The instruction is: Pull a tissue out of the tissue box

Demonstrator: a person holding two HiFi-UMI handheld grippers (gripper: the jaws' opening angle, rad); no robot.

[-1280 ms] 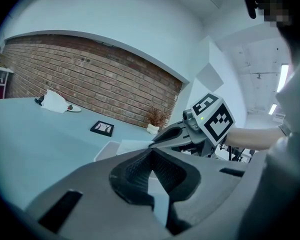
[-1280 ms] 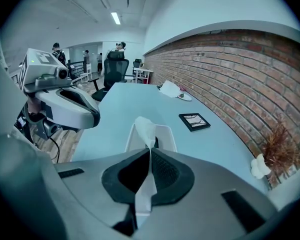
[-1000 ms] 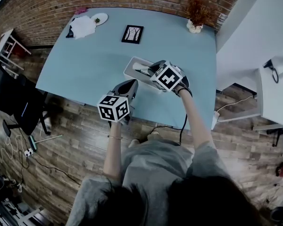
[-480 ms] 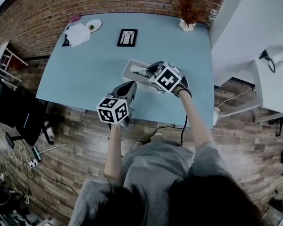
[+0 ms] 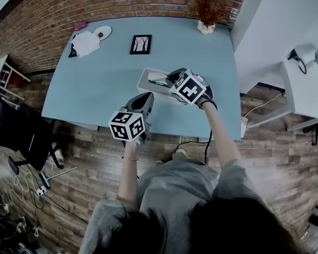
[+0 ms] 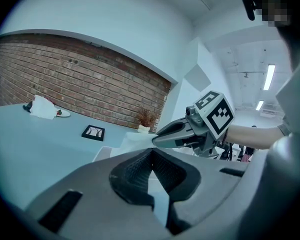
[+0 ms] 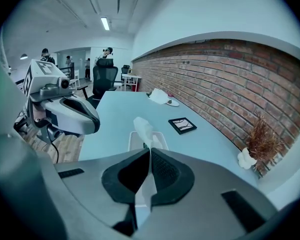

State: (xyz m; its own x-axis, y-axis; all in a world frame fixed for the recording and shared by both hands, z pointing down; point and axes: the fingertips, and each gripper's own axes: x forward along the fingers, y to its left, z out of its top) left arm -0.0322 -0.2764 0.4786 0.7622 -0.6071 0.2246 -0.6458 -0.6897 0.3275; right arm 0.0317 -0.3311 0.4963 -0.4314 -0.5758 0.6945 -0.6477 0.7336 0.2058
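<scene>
A white tissue box [image 5: 144,81] lies on the blue table [image 5: 95,83], near its front edge. My right gripper [image 5: 167,79] reaches over the box from the right and is shut on a white tissue [image 7: 142,127] that rises from the box's slot [image 7: 160,136]. In the right gripper view the tissue runs up between the pressed pads [image 7: 160,171]. My left gripper [image 5: 144,100] hovers just in front of the box, jaws shut with nothing in them. The left gripper view shows the tissue [image 6: 135,139] pinched at the right gripper's tip [image 6: 155,140].
At the back of the table lie a black picture frame [image 5: 141,44], a dried plant in a white vase [image 5: 206,15] and a small plate beside white paper [image 5: 87,40]. A dark office chair [image 5: 13,123] stands at the left, a white desk [image 5: 302,83] at the right.
Both grippers stay where they were, the right one still shut on the tissue. Only the head view has shifted a little.
</scene>
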